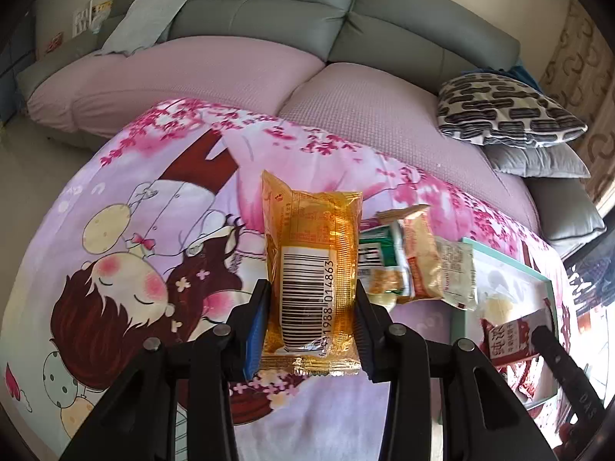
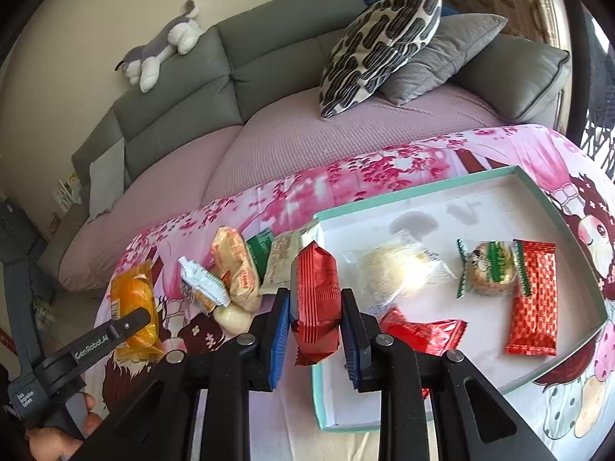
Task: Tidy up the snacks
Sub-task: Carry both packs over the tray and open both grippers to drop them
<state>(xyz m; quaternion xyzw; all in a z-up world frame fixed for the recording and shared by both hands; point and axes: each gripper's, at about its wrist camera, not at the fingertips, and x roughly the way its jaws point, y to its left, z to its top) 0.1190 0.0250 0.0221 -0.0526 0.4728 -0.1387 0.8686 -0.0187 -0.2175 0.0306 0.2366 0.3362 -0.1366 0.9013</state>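
Note:
My left gripper (image 1: 312,286) is shut on a yellow snack packet (image 1: 311,253) with a barcode, held above the cartoon blanket. My right gripper (image 2: 315,292) is shut on a red ribbed packet (image 2: 317,299) over the left edge of the teal-rimmed white tray (image 2: 423,188). In the tray lie a clear-wrapped pale pastry (image 2: 396,272), a green-wrapped cookie (image 2: 488,272) and two red packets (image 2: 534,299). A pile of loose snacks (image 2: 234,269) sits on the blanket left of the tray. The same pile (image 1: 419,257) shows in the left wrist view, right of the yellow packet.
A cartoon-print blanket (image 1: 134,230) covers the work surface. Behind it is a grey sofa (image 1: 269,15) with a pink cover, a patterned cushion (image 2: 376,46) over a grey one, and a plush toy (image 2: 161,46) on the backrest. A hand (image 2: 57,434) shows at the lower left.

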